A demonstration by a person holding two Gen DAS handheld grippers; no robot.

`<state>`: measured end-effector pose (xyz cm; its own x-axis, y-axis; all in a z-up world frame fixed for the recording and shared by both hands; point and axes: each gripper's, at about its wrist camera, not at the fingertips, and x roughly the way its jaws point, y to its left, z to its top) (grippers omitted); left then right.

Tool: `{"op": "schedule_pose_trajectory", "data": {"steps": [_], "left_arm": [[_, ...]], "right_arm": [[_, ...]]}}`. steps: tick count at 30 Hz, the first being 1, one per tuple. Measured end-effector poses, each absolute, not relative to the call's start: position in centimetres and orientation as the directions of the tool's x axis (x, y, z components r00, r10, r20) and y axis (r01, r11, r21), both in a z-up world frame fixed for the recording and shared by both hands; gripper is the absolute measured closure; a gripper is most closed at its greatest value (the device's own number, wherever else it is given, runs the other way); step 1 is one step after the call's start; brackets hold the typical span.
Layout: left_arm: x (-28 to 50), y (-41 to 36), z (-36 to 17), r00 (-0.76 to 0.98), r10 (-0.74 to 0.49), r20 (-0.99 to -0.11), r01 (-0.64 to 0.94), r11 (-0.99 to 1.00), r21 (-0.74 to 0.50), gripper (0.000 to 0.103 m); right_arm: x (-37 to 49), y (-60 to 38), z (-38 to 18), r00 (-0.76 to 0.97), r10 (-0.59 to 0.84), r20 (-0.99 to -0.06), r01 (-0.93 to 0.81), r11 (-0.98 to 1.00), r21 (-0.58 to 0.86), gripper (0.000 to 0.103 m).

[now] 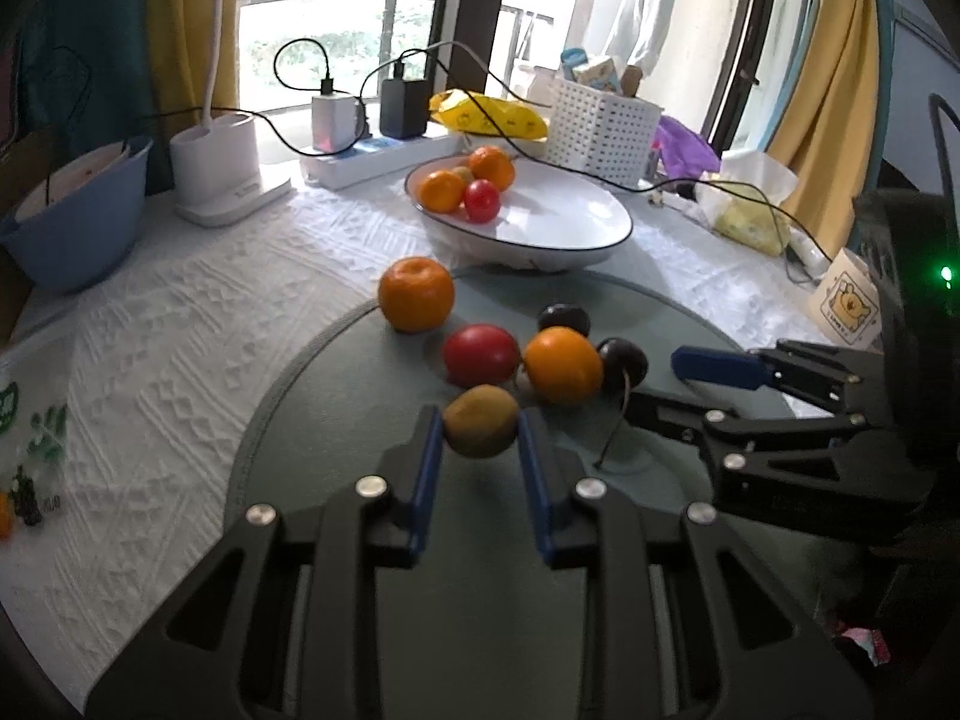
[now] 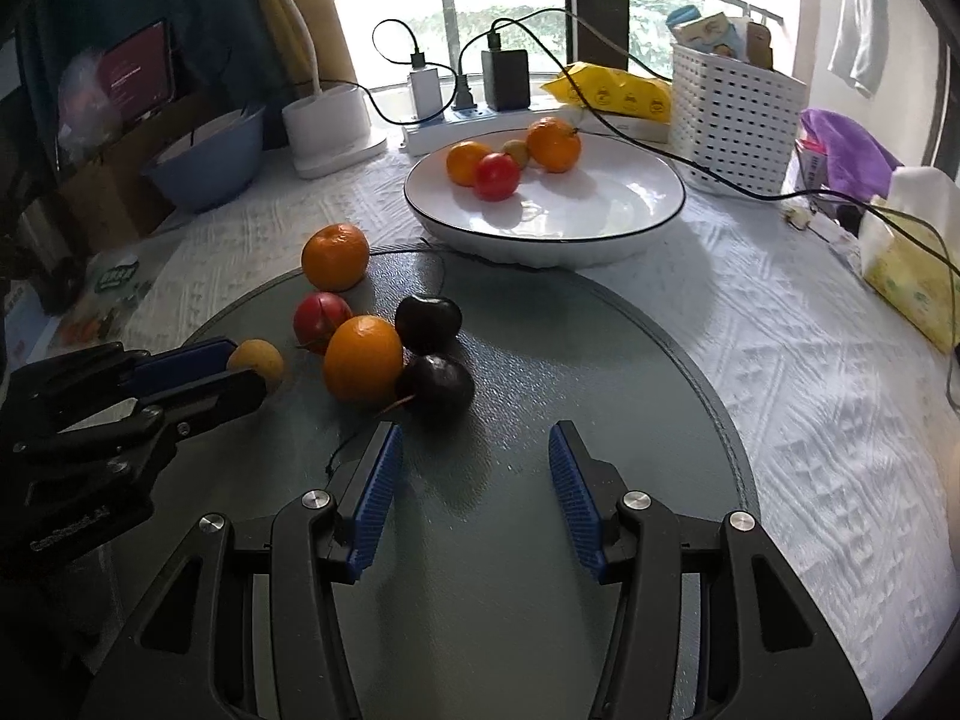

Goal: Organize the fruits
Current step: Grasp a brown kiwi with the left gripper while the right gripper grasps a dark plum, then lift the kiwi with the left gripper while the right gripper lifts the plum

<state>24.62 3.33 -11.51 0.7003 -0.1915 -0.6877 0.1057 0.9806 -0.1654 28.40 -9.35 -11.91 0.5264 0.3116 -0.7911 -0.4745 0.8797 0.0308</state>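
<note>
Fruits are split between two spots on the worktop (image 2: pixel 810 360): a round grey mat (image 2: pixel 540 390) up front and a white plate (image 2: pixel 600 222) behind it. The plate holds two oranges, a red fruit and a small yellowish one. On the mat lie an orange (image 1: pixel 416 294) at the edge, a red fruit (image 1: pixel 480 355), another orange (image 1: pixel 563 366) and two dark plums (image 2: pixel 428 317). The left gripper (image 1: pixel 481 432) has its jaws clenched on a small brownish-yellow fruit (image 1: pixel 481 429), which sits squarely between the blue pads. The right gripper (image 2: pixel 471 468) hangs with jaws spread wide, nothing between them, the nearer plum just ahead of its left pad.
</note>
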Motion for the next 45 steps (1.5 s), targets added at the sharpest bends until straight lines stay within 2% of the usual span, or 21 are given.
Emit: {"op": "schedule_pose_trajectory", "data": {"steps": [6,9,10,11,13,31,34,45], "left_arm": [[24.7,3.4,-11.6,0.693,-0.21,-0.69,0.114,0.977,-0.183,0.076],[24.8,3.5,-11.7,0.692,-0.214,-0.69,0.112,0.975,-0.19,0.076],[24.7,3.5,-11.6,0.692,-0.212,-0.69,0.112,0.976,-0.188,0.076],[24.7,3.5,-11.6,0.692,-0.213,-0.69,0.113,0.976,-0.188,0.076],[24.7,3.5,-11.6,0.689,-0.211,-0.693,0.115,0.976,-0.183,0.076],[23.6,1.7,-9.9,0.712,-0.174,-0.681,0.127,0.985,-0.118,0.076],[23.5,1.3,-9.4,0.719,-0.17,-0.674,0.132,0.985,-0.108,0.076],[23.8,0.7,-9.4,0.718,-0.155,-0.678,0.123,0.988,-0.095,0.076]], "right_arm": [[29.0,-8.4,-12.0,0.516,0.315,-0.797,-0.486,0.874,0.032,0.05],[29.1,-7.8,-12.1,0.521,0.315,-0.794,-0.496,0.868,0.019,0.057],[29.1,-7.5,-12.2,0.523,0.311,-0.793,-0.501,0.865,0.009,0.061],[29.1,-7.3,-12.2,0.522,0.315,-0.793,-0.506,0.862,0.009,0.069],[29.1,-7.0,-12.2,0.521,0.315,-0.793,-0.513,0.859,0.004,0.074],[28.0,-8.9,-10.3,0.56,0.347,-0.752,-0.503,0.864,0.025,0.078],[27.9,-9.5,-9.9,0.574,0.351,-0.74,-0.499,0.866,0.024,0.091],[28.3,-10.1,-10.3,0.55,0.371,-0.748,-0.509,0.859,0.053,0.091]]}}
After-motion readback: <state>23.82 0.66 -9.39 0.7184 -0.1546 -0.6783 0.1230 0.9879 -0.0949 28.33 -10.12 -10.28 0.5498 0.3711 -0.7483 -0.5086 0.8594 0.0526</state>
